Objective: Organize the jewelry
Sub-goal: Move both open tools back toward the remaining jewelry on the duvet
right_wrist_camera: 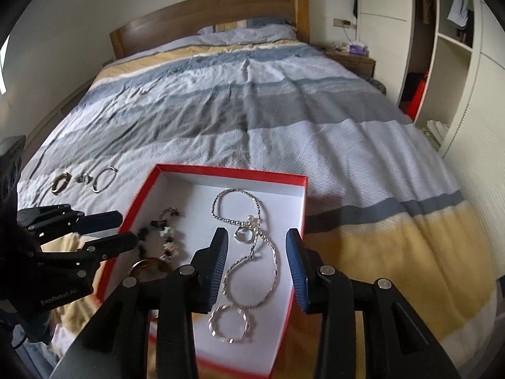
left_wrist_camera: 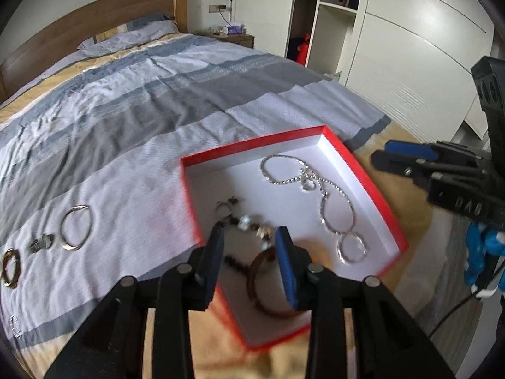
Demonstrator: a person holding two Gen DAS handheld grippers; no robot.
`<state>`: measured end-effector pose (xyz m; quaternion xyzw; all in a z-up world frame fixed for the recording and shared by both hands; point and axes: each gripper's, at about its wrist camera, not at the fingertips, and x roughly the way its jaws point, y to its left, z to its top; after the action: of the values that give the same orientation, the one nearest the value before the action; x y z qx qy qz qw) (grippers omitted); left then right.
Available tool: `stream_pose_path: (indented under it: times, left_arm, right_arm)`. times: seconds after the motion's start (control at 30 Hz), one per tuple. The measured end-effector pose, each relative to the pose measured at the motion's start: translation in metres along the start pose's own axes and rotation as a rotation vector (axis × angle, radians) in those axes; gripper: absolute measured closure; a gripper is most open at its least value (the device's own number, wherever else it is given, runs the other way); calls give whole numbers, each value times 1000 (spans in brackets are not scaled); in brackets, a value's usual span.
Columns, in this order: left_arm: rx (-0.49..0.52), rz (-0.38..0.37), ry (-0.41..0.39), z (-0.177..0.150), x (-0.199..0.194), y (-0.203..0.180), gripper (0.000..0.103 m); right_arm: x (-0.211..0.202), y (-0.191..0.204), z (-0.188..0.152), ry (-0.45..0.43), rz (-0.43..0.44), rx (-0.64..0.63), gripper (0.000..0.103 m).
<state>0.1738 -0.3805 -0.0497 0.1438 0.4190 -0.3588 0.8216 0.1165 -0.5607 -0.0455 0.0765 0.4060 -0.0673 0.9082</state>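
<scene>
Left wrist view: left gripper (left_wrist_camera: pixel 249 240) hangs released over the red box's (left_wrist_camera: pixel 372 186) near-left corner, w/ nothing between pads. Remaining bangle (left_wrist_camera: pixel 76 227), ring (left_wrist_camera: pixel 41 242) & hoop (left_wrist_camera: pixel 11 266) lie on the bedspread (left_wrist_camera: pixel 126 110) well left of the box, so left gripper is nearer; bangle's long axis runs roughly away from the camera. Right gripper (right_wrist_camera: pixel 257 262) released too, over the box's right half.
</scene>
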Motion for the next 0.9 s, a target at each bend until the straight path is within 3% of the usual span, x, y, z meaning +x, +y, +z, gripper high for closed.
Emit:
stream_pose_path:
  times: [0.2,0.43,0.67,0.9]
  left_arm:
    - [-40,64,-34,-23,-60,41,71]
    - [-123,181,-61,-73,-127,115,71]
    - [-245,276,-46,-136,-168,194,71]
    - [-379,348,-6,-192,-179,269,71]
  right_arm:
    - [-43,23,1,-47,6,15,65]
    - [-69,83,-2,-75,62,-9,65]
    - [-67,151,-5,-59,133,-69,65]
    - [-35,212,-2,-7,195,-146,65]
